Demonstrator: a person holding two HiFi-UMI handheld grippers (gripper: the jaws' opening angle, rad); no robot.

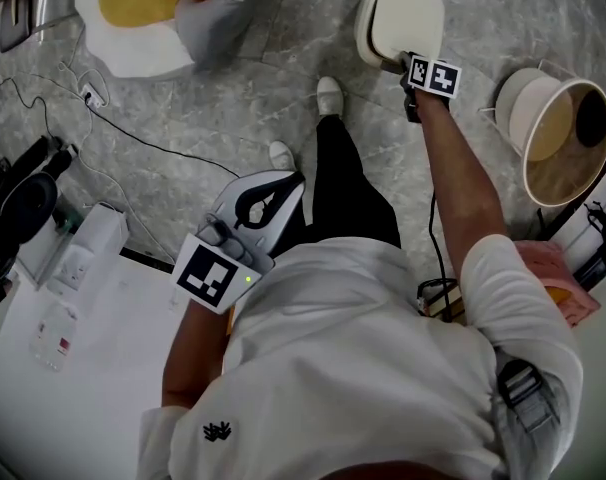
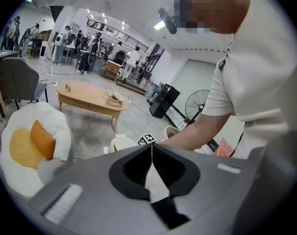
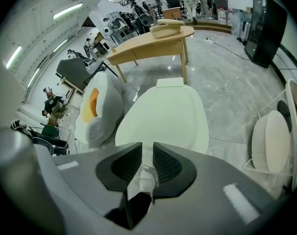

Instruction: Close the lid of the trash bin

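My right gripper (image 3: pixel 147 148), jaws a slit apart and empty, could skid off the near edge of the smooth trash bin lid (image 3: pixel 163 114), leaving it ajar.

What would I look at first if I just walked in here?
First you'd spot the egg-shaped cushion at the top left of the head view, white with a yellow middle like a fried egg. Next comes the person's arm, stretched out to bring the right gripper to the cream trash bin, whose lid lies flat.
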